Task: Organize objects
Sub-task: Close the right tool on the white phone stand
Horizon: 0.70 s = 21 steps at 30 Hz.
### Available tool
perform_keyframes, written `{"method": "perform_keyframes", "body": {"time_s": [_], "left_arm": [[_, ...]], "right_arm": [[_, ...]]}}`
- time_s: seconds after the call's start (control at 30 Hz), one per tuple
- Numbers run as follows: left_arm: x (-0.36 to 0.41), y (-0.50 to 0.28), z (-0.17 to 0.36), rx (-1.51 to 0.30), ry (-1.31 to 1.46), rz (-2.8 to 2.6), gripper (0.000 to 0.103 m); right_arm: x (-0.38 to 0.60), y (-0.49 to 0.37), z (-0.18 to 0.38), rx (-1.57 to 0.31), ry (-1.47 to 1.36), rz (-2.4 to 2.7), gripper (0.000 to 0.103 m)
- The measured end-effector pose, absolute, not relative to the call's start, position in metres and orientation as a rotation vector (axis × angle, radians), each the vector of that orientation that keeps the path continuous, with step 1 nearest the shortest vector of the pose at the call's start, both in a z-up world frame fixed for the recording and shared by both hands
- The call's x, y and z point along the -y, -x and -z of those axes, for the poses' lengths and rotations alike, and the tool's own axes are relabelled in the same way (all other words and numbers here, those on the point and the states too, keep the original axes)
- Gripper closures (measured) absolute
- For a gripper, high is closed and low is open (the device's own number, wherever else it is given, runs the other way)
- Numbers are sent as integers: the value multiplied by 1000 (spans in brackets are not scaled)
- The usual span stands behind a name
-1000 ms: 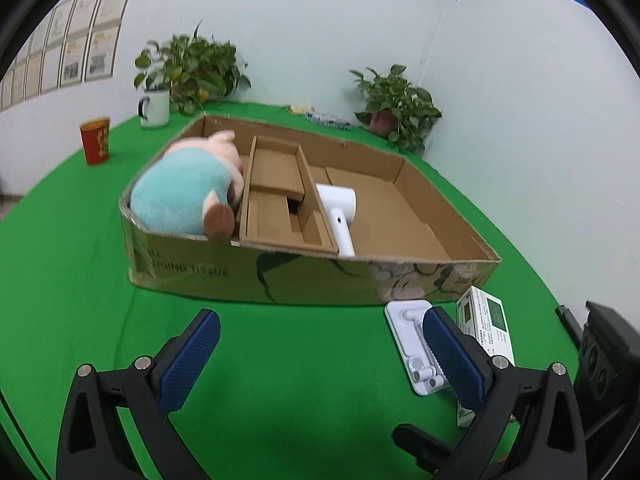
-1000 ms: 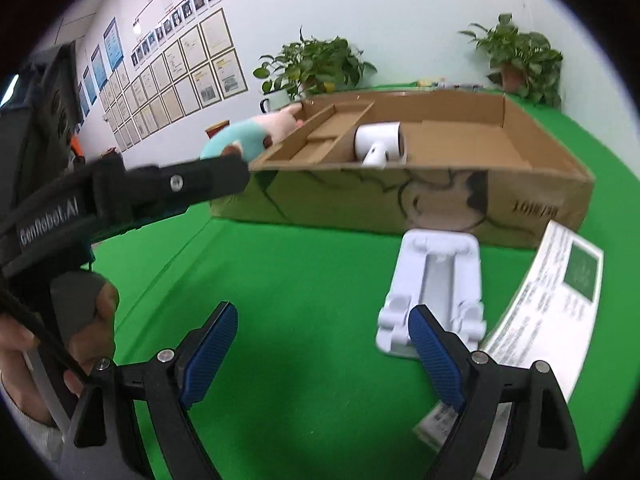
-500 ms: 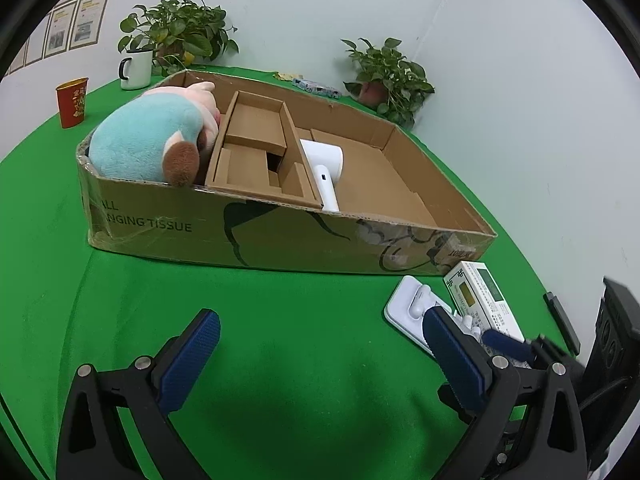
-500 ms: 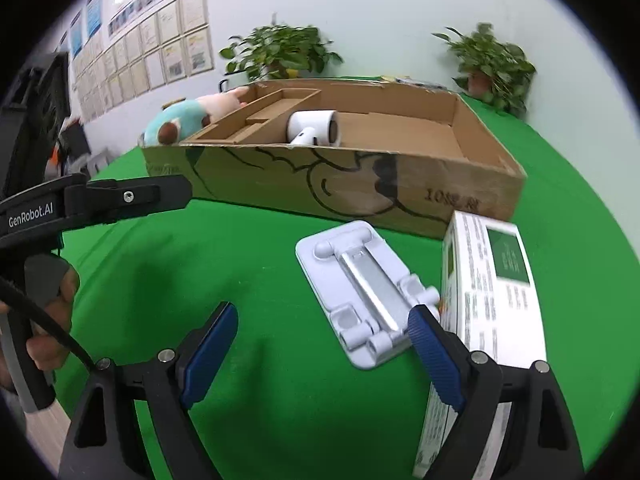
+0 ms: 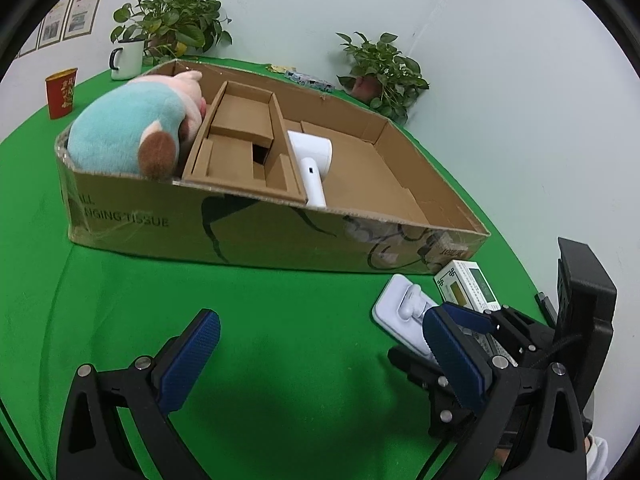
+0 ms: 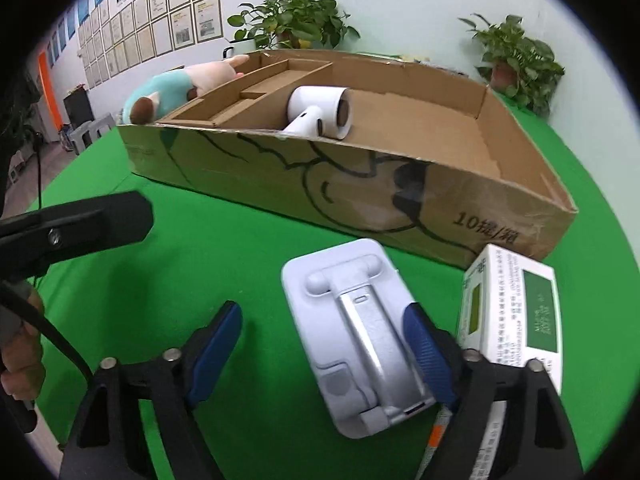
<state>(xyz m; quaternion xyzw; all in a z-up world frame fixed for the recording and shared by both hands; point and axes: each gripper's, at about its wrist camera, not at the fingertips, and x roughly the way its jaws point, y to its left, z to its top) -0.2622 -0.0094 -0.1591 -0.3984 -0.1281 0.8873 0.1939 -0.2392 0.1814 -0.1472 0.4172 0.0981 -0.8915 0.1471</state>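
I see pale walls (image 6: pixel 420 8), framed certificates (image 6: pixel 132 36) far left (text unreadable), two potted plants (image 5: pixel 380 72) behind the green surface (image 5: pixel 280 340).

On the cardboard box (image 5: pixel 256 232) in the left wrist view, left of centre, we read "GING TISSUE" on its near wall, with "LL" above it at the far left. In the right wrist view, at centre right, that wall carries "10提/箱". The small white carton (image 6: pixel 516 316) at lower right bears fine print, which we find too small to read with any confidence.
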Motion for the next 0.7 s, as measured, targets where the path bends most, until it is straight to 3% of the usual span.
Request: {"method": "perform_keyframes", "body": {"time_s": [0.1,0.17,0.27,0.37,0.7], "left_arm": [[8,262,165,339,1142,-2474,2],[7,259,167,322,1150,-2458,2],[9,257,173,391,1169,-2337,2],[18,257,177,501,1163,-2218,2],[-4,284,191,479,1255,-2139,5]], "right_arm": [[-174,233,147,-372,-1203,2600,44],[-176,227,142,-262,-1218,2583,54],[-183,206,135,18,-1191,2506,50],[-184,188,136,48,-1135,2511,11],[-165,201,147,-94,-1168,2542,11]]}}
